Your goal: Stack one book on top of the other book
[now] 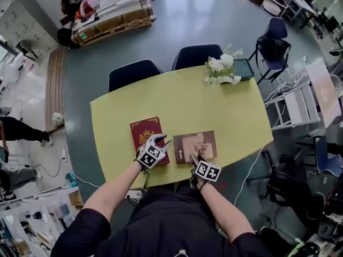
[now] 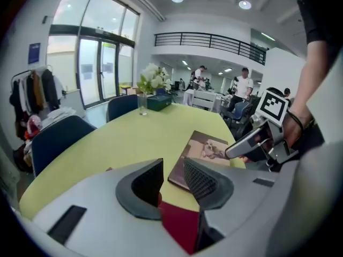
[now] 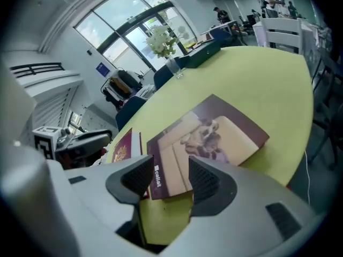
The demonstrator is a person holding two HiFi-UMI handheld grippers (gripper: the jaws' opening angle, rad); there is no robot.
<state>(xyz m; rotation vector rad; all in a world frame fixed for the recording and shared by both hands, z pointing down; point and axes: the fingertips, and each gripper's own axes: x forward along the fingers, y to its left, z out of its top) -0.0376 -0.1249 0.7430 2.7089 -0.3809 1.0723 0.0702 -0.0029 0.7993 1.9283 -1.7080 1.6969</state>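
Note:
On the yellow table point(image 1: 214, 108) a red book point(image 1: 144, 135) with gold ornament lies flat on the left. A brown book point(image 1: 195, 145) with a pale cover picture lies flat to its right, a strip of table between them. My left gripper point(image 1: 159, 140) hovers over the red book's near right corner, jaws apart and nothing between them; that book point(image 2: 179, 226) shows below its jaws point(image 2: 172, 175). My right gripper point(image 1: 197, 157) is open at the brown book's near edge, and the book point(image 3: 214, 133) lies just beyond its jaws point(image 3: 171, 178).
A vase of white flowers point(image 1: 222, 68) and a dark green box point(image 1: 244, 68) stand at the table's far right. Two dark blue chairs point(image 1: 134, 74) are tucked in at the far side. A white chair point(image 1: 300, 106) stands off the table's right end.

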